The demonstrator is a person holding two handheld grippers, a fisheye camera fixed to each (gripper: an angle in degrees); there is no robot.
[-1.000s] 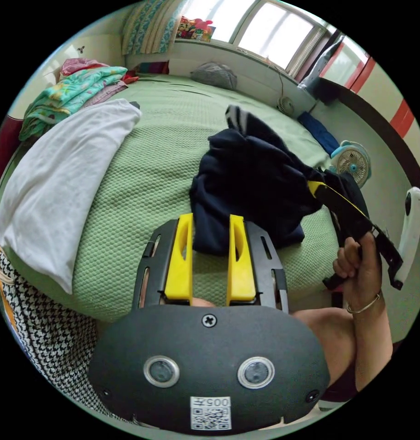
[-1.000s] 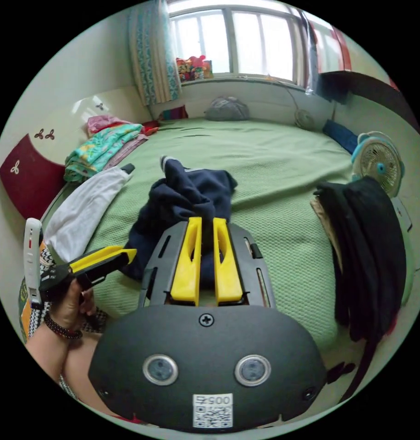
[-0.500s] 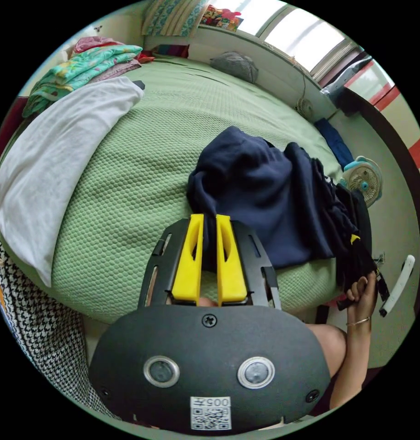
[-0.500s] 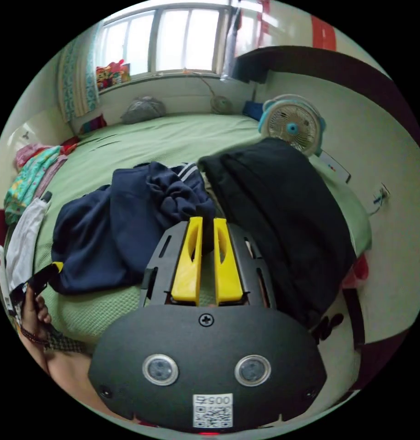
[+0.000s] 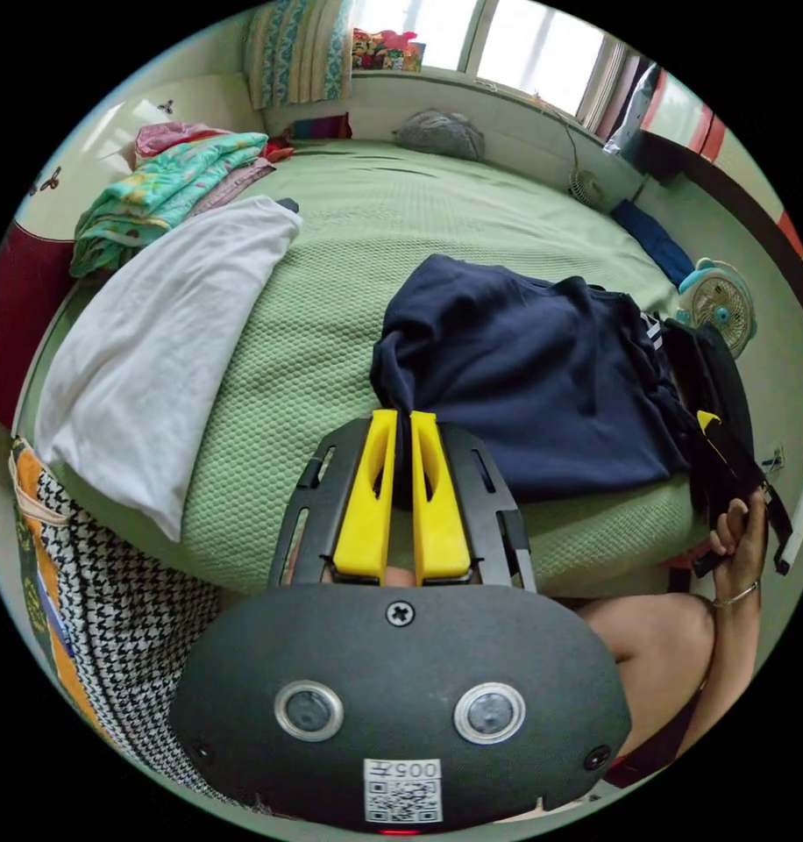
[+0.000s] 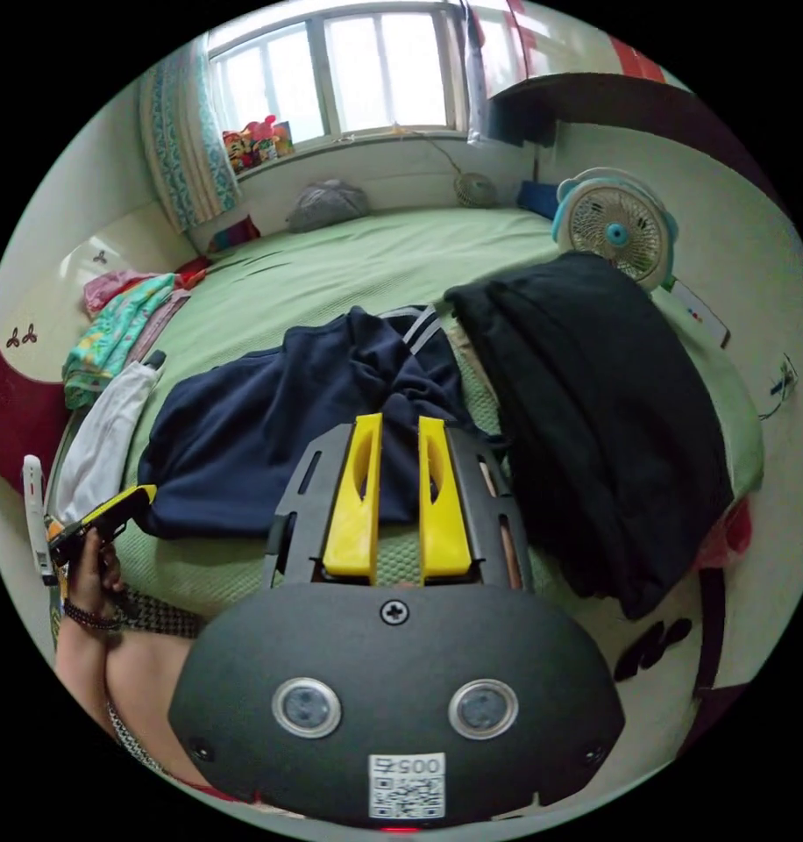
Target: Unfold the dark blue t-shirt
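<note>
Left claw [image 5: 400, 430]: jaws nearly pressed together, pinching a corner of the dark blue t-shirt [image 5: 524, 377] at centre frame in the left gripper view. Right claw [image 6: 394, 438]: jaws slightly spread in the right gripper view, with shirt fabric lying between them; whether they pinch it cannot be told. The t-shirt lies spread across the green bed [image 5: 349, 263], beside a black garment [image 6: 594, 403]. A white pillow [image 5: 147, 351] occupies the left of the left gripper view.

from here i can't tell if my right gripper [image 6: 394, 430] pinches the dark blue t-shirt [image 6: 270, 430].
</note>
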